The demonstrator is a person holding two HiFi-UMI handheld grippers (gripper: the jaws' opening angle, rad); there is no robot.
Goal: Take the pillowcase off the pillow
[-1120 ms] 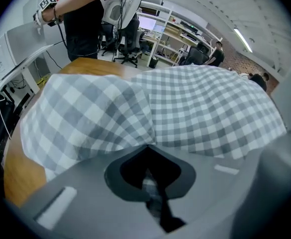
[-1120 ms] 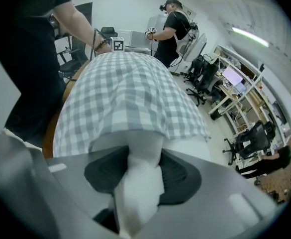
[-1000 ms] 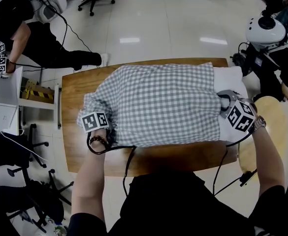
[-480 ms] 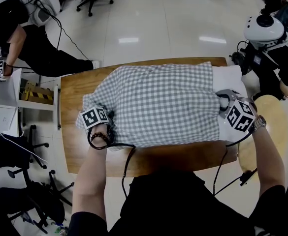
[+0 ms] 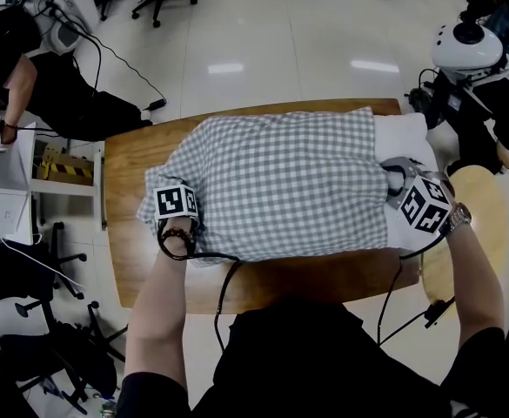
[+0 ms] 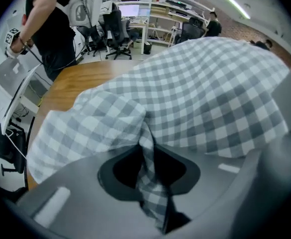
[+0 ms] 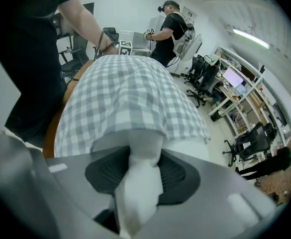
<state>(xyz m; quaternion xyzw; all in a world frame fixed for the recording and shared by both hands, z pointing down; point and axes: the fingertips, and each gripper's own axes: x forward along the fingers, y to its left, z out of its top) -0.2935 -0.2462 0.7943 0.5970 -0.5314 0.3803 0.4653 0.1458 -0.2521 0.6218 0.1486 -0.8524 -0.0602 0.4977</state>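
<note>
Fingers (image 6: 80,183) of my left gripper (image 6: 147,156) have just been closing, and now they are clenched on a fold of the checked pillowcase (image 6: 210,93). The fold runs down between them, and the rest of the cloth spreads out in front of them like a little hill.

From the head view, I can see my left gripper (image 5: 183,218) at the left end of the pillowcase (image 5: 289,181), on the corner nearest to me. The pillowcase lies across the brown desk (image 5: 132,164) and covers most of the pillow. The white pillow (image 5: 406,138) peeks out only at the right end.

My right gripper (image 5: 402,185) sits at that end. Its fingers (image 7: 185,173) are squeezed on a bunch of the white pillow (image 7: 138,183), just past the open edge of the pillowcase (image 7: 125,93). The checked cloth starts right behind the spot they hold.

My two grippers are well apart, one at each end, with the pillowcase stretched between them. Both point down at the desk.
</note>
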